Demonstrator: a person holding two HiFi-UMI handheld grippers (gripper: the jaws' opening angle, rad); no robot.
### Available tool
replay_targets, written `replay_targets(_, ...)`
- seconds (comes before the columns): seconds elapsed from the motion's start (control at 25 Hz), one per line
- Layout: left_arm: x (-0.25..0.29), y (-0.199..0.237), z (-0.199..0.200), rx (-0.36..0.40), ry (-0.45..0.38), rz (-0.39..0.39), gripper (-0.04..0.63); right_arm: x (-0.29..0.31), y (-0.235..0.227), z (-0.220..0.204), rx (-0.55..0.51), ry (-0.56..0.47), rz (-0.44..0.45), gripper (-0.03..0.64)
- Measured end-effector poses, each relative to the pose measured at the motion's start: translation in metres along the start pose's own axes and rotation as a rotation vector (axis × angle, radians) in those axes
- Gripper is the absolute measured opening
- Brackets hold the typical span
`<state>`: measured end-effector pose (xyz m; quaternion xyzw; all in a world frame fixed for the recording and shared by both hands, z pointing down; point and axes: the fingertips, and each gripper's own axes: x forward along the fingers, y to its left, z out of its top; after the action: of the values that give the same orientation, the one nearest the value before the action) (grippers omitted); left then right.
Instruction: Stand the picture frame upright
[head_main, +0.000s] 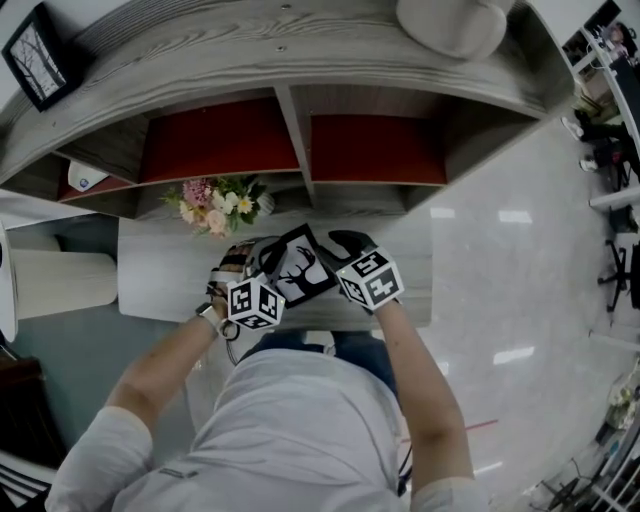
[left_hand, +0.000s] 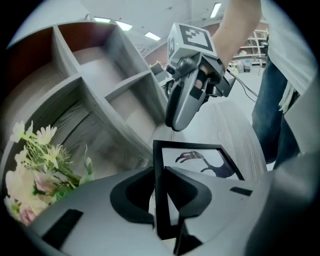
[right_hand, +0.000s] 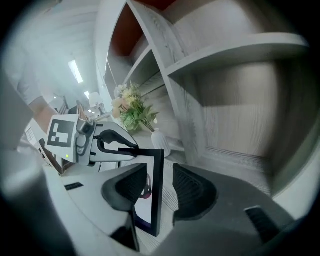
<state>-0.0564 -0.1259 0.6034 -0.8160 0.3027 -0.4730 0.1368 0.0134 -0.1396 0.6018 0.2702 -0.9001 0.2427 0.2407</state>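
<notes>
**Held item.** The picture frame (head_main: 300, 268) has a thin, flat, black rectangular moulding around a white print with a dark stag silhouette. It sits tilted over the near middle of the tabletop (head_main: 160, 270), just right of the flowers (head_main: 215, 205) and in front of the shelf unit's central divider (head_main: 293, 120). Whether its lower edge touches the tabletop cannot be told.

**Left gripper** (left_hand: 161, 200). The smooth grey moulded jaws are clenched on one black edge of the frame. Both dark pads press against the moulding.

**Right gripper** (right_hand: 162, 192). This claw is released. The opposite edge of the frame stands between the ribbed dark pads, with a clear gap on the right pad's side. Each gripper carries a cube with black-and-white square markers.

**Surface.** The tabletop is pale grey laminate with a fine straight wood grain and a matt finish. The shelf unit behind it uses the same grey grain. Its open compartments have red back panels (head_main: 220, 140). The flowers are pink, cream and white, and they stand in a white ribbed vase (right_hand: 160, 142).

**Room.**
- A second black-framed picture (head_main: 38, 57) leans on the shelf top at far left.
- A white rounded object (head_main: 450, 25) sits on the shelf top at far right.
- The floor (head_main: 520, 260) to the right is pale, glossy and reflective.
- Strip lights (left_hand: 216, 9) run along the ceiling.
</notes>
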Motion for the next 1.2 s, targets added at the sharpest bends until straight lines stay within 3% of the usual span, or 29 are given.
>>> replay_targets(0.32, -0.004, -0.006, 0.015, 0.129, -0.045, 0.035, 0.072, 0.027, 0.005, -0.022, -0.014, 0.084, 0.078, 0.219)
replay_targets(0.44, -0.005, -0.01, 0.018, 0.189, -0.059, 0.041, 0.072, 0.032, 0.006, -0.025, -0.027, 0.094, 0.095, 0.219)
replay_targets(0.6, -0.005, -0.008, 0.021, 0.204, -0.07, 0.061, 0.072, 0.033, 0.007, -0.023, -0.022, 0.088, 0.116, 0.217)
replay_targets(0.76, -0.007, -0.006, 0.027, 0.24, -0.095, 0.082, 0.072, 0.03, 0.011, -0.021, -0.033, 0.083, 0.16, 0.169)
replay_targets(0.96, -0.005, -0.004, 0.033, 0.239, -0.107, 0.097, 0.072, 0.023, 0.009, -0.019, -0.027, 0.061, 0.152, 0.149)
replay_targets(1.2, -0.012, 0.012, 0.039, 0.151, -0.143, 0.148, 0.078, 0.006, -0.008, -0.016, 0.01, -0.023, 0.077, 0.123)
